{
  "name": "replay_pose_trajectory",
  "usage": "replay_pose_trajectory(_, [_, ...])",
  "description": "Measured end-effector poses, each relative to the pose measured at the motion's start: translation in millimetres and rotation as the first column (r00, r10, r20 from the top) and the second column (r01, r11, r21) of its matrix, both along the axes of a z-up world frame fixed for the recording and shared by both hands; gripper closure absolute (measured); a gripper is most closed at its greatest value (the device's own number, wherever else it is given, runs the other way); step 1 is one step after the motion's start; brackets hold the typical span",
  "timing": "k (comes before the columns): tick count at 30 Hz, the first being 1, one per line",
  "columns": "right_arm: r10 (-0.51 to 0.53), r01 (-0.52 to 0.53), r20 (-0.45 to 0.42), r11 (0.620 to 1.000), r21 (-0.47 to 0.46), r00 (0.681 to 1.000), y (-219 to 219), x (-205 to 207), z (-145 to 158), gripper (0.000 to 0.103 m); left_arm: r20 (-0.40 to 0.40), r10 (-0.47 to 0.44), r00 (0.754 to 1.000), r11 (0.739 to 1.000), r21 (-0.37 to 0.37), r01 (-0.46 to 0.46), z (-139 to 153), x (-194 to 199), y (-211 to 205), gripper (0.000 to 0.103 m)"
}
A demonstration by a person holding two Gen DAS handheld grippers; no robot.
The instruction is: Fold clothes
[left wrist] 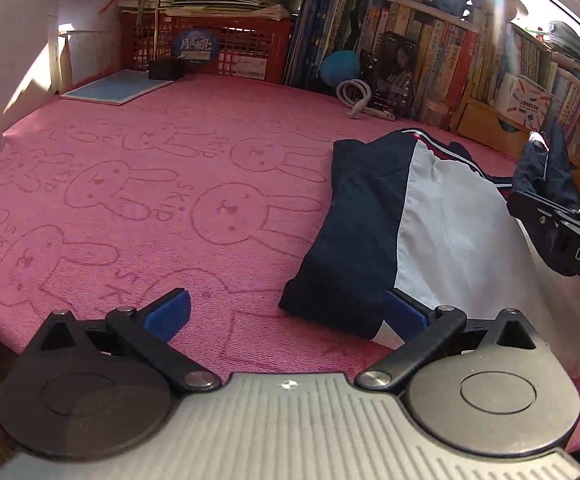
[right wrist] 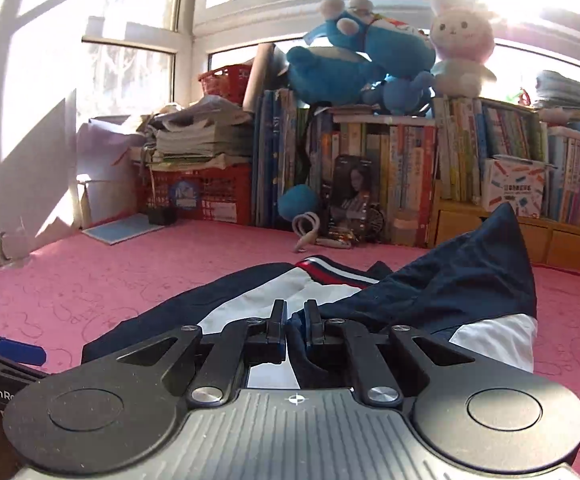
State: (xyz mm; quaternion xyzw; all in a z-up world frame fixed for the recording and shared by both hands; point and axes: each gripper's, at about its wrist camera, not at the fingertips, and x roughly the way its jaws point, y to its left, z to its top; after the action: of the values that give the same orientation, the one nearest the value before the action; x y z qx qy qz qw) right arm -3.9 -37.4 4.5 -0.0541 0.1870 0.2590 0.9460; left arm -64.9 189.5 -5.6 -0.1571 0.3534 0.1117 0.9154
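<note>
A navy and white garment [left wrist: 401, 216] with a red stripe lies on the pink rabbit-print blanket [left wrist: 138, 200]. My left gripper [left wrist: 286, 312] is open and low over the blanket, its right finger tucked at the garment's near dark corner. My right gripper [right wrist: 293, 320] is shut on a fold of the garment [right wrist: 469, 276] and holds it lifted, so navy cloth drapes up to a peak on the right. In the left wrist view the right gripper [left wrist: 529, 200] shows at the right edge with dark cloth bunched in it.
Bookshelves [right wrist: 469, 168] full of books line the back, with plush toys [right wrist: 369, 56] on top. A red crate [left wrist: 210, 46] with paper stacks stands at the back left. A blue mat [left wrist: 118, 86], a blue ball [left wrist: 339, 66] and a white cable [left wrist: 355, 94] lie near the back.
</note>
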Motion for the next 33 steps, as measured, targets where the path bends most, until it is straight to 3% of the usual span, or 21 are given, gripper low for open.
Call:
replay_pose_trajectory(3, [0.008, -0.009, -0.024, 0.999, -0.053, 1.0, 10, -2, -16, 0.089, 0.021, -0.021, 1.0, 0.998, -0.062, 0.022, 4, -7, 7, 0.0])
replay_pose_trajectory(5, [-0.019, 0.02, 0.008, 0.997, -0.079, 1.0, -9, -11, -18, 0.077, 0.046, -0.062, 0.997, 0.995, -0.069, 0.065, 8, -3, 0, 0.0])
replay_pose_trajectory(7, [-0.074, 0.08, 0.063, 0.992, -0.102, 0.995, -34, -26, -18, 0.05, 0.074, -0.112, 0.991, 0.991, -0.067, 0.117, 13, 5, -12, 0.0])
replay_pose_trajectory(11, [-0.214, 0.237, 0.162, 0.961, -0.142, 0.963, -74, -52, -21, 0.046, 0.098, -0.208, 0.973, 0.976, -0.041, 0.212, 15, 27, -46, 0.0])
replay_pose_trajectory(12, [-0.242, 0.266, 0.169, 0.954, -0.136, 0.955, -81, -55, -22, 0.039, 0.093, -0.222, 0.971, 0.973, -0.036, 0.226, 14, 31, -53, 0.0])
replay_pose_trajectory(15, [-0.31, 0.323, 0.144, 0.943, -0.079, 0.94, -97, -56, -28, 0.031, 0.067, -0.244, 0.968, 0.969, -0.02, 0.245, 9, 39, -70, 0.0])
replay_pose_trajectory(19, [-0.288, 0.297, 0.095, 0.95, -0.102, 0.953, -89, -41, -42, 0.025, 0.064, -0.274, 0.96, 0.961, -0.027, 0.276, 11, 39, -78, 0.0])
replay_pose_trajectory(23, [-0.295, 0.309, 0.128, 0.945, -0.111, 0.947, -73, -19, -46, 0.026, 0.09, -0.27, 0.959, 0.962, -0.023, 0.273, 17, 36, -72, 0.0])
replay_pose_trajectory(25, [-0.29, 0.311, 0.139, 0.934, -0.173, 0.947, -59, -5, -47, 0.026, 0.077, -0.237, 0.968, 0.971, -0.02, 0.239, 14, 37, -62, 0.0])
replay_pose_trajectory(29, [-0.247, 0.279, 0.162, 0.934, -0.225, 0.955, -46, -12, -52, 0.027, -0.017, -0.121, 0.992, 0.992, 0.042, 0.122, -4, 42, -39, 0.0])
replay_pose_trajectory(31, [-0.274, 0.306, 0.161, 0.926, -0.224, 0.948, -46, -11, -51, 0.059, -0.056, -0.067, 0.996, 0.991, 0.11, 0.073, -14, 41, -33, 0.0])
replay_pose_trajectory(33, [-0.337, 0.358, 0.14, 0.916, -0.182, 0.931, -50, -2, -46, 0.082, -0.041, -0.078, 0.996, 0.988, 0.134, 0.083, -16, 36, -32, 0.0])
